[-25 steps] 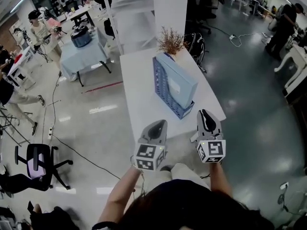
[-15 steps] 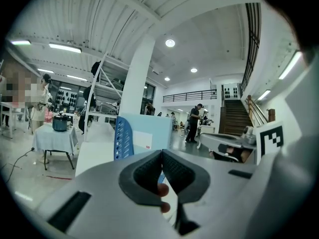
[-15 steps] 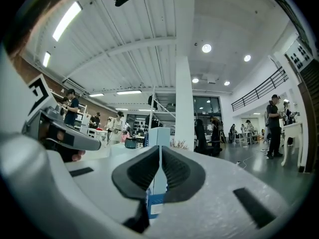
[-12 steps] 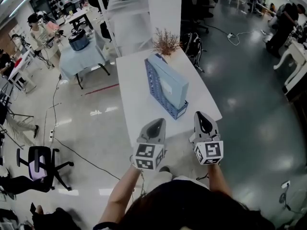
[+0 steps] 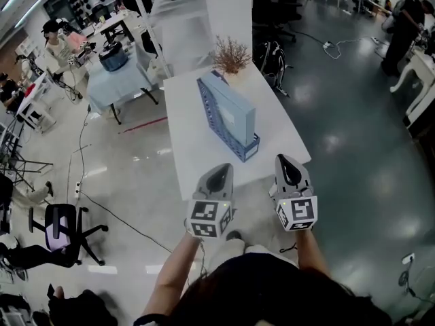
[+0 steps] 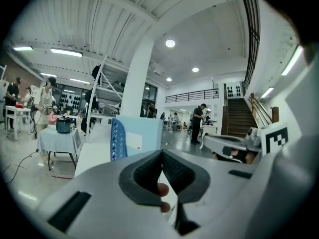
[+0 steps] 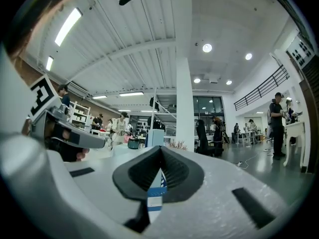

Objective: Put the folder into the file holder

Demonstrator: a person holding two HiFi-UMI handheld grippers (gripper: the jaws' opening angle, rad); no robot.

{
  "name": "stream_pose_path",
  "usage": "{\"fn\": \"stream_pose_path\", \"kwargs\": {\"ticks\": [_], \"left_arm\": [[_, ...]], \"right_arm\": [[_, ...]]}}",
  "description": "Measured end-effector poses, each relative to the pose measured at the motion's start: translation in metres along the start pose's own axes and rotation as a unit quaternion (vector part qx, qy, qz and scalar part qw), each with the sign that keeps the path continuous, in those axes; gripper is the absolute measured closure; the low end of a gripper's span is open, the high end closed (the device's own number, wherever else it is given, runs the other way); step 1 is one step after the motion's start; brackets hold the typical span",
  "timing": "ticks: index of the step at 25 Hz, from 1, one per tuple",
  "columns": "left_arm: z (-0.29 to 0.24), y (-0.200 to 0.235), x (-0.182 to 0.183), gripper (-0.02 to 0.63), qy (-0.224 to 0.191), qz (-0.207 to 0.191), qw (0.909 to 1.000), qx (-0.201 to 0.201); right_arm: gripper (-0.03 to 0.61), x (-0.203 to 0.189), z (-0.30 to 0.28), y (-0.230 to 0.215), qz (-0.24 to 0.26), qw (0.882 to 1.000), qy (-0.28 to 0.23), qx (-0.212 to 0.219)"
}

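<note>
The folder [image 5: 238, 116] stands upright inside the file holder [image 5: 213, 111] on the white table [image 5: 190, 151], so the left gripper [image 5: 220, 176] and right gripper [image 5: 289, 167], both closed and empty just off its near edge, should draw away without nudging it.

We look down on a long white table [image 5: 194, 158] that stands on a glossy grey floor [image 5: 353, 148], with one short edge nearest us and its length running away from us. Directly on its top, about the middle, a blue file holder [image 5: 216, 117] stands upright, set lengthwise but at a slight slant to the table's long edges, with its perforated side turned to the left. At the far end of the top sits a dry brown plant [image 5: 230, 54], close behind the holder's far end, though we cannot tell whether the two touch.
</note>
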State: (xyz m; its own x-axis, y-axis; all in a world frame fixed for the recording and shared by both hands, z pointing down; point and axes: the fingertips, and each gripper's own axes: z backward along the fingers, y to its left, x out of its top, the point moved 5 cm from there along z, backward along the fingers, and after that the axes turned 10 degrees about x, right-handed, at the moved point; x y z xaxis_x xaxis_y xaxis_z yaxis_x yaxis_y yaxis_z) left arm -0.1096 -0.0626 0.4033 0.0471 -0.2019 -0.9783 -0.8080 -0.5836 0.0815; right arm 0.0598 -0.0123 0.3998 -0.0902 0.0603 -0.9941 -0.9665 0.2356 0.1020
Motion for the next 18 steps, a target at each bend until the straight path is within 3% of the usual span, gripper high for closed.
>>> {"fn": "stream_pose_path", "kwargs": {"ticks": [18], "left_arm": [[0.036, -0.042, 0.002, 0.609, -0.01, -0.01, 0.9996, 0.023]], "right_arm": [[0.578, 0.024, 0.048, -0.006, 0.025, 1.0, -0.013, 0.004]]}}
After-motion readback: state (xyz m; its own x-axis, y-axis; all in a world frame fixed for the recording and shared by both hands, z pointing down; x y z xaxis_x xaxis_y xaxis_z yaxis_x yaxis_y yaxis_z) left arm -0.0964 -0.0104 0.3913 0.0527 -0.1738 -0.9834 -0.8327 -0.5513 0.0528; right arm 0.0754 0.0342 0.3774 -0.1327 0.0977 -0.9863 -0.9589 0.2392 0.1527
